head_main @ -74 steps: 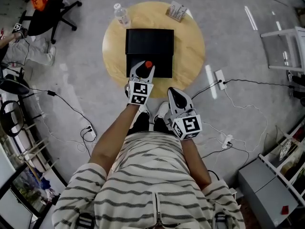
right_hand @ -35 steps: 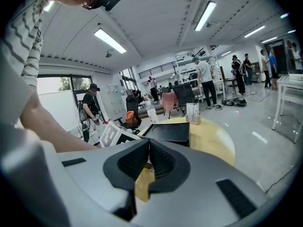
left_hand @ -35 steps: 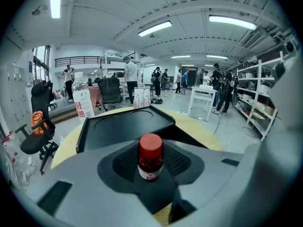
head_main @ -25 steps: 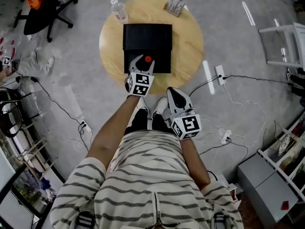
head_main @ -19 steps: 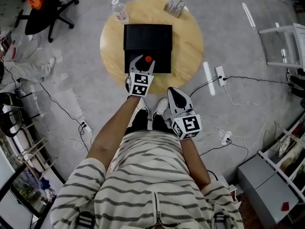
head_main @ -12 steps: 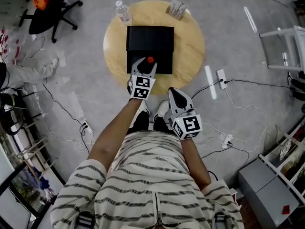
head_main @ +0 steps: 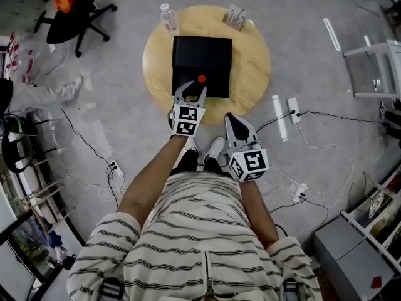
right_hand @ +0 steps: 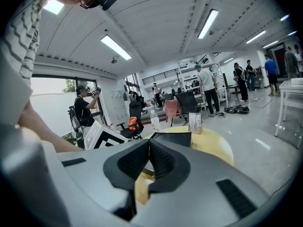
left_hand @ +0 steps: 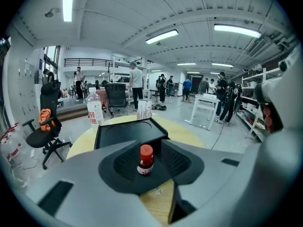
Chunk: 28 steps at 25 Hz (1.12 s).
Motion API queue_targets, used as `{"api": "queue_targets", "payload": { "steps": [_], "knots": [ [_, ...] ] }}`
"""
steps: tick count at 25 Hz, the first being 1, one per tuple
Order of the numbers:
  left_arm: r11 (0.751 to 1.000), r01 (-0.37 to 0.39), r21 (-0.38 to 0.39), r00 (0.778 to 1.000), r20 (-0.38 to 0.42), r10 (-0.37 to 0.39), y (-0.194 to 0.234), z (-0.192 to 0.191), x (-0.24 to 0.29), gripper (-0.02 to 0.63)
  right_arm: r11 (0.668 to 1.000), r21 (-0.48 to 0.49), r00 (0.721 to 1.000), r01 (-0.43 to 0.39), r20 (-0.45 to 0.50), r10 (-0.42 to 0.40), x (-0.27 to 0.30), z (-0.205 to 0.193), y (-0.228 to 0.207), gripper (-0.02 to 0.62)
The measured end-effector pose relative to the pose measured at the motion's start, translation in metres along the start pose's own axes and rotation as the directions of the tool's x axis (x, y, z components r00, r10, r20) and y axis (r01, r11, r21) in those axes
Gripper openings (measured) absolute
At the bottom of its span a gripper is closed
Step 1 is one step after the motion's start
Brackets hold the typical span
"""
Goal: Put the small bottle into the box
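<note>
One water bottle (head_main: 167, 19) stands at the round counter's (head_main: 250, 68) far-left edge, clear of the black box (head_main: 202, 52). The small bottle (left_hand: 146, 160) stands upright in the box's near half. The left tongs' (head_main: 191, 89) jaws flank it and have just been narrowing, untouching. A small carton (head_main: 236, 17) sits far right. The right tongs (right_hand: 147, 143) are closed and empty, short of the counter.

We find hardly any print that we can read. The water bottle (left_hand: 95, 112), far and to the left on the round table (head_main: 250, 61), wears a white label with large red characters, which we cannot make out with certainty. The small bottle (left_hand: 145, 159) carries a dark label near its base, its print too small for us. The card holder (left_hand: 144, 109) at the table's far edge shows only illegible lines. The left cube (head_main: 186, 119) and the right cube (head_main: 249, 163) bear black-and-white square code patterns.
</note>
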<state>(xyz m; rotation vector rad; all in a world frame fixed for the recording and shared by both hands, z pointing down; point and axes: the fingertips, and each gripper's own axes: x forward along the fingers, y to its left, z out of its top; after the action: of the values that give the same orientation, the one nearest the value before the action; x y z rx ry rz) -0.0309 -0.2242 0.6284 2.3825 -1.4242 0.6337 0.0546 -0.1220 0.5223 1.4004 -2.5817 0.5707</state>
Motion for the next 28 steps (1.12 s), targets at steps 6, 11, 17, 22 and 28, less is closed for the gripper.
{"api": "queue_targets", "payload": {
  "steps": [6,11,17,22,28],
  "knots": [
    [1.0,-0.011,0.01,1.0,0.015,0.011,-0.003,0.001,-0.019,0.1,1.0,-0.017,1.0,-0.015,0.016,0.016,-0.007,0.006,0.006,0.021],
    [1.0,-0.006,0.019,0.999,0.046,0.005,-0.011,0.014,-0.035,0.074,0.999,-0.028,0.999,-0.026,0.032,0.027,-0.009,0.012,0.008,0.021],
    [0.999,-0.025,0.042,0.996,0.084,0.021,-0.015,0.028,-0.05,0.034,0.998,-0.046,0.998,-0.037,0.055,0.039,-0.008,0.021,0.011,0.021],
    [0.999,-0.029,0.044,0.995,0.1,0.025,-0.019,0.032,-0.061,0.023,0.997,-0.063,0.996,-0.05,0.071,0.055,-0.007,0.029,0.015,0.021],
    [0.998,-0.031,0.047,0.993,0.114,0.026,-0.023,0.036,-0.071,0.021,0.995,-0.076,0.994,-0.059,0.088,0.066,-0.002,0.037,0.016,0.021]
  ]
}}
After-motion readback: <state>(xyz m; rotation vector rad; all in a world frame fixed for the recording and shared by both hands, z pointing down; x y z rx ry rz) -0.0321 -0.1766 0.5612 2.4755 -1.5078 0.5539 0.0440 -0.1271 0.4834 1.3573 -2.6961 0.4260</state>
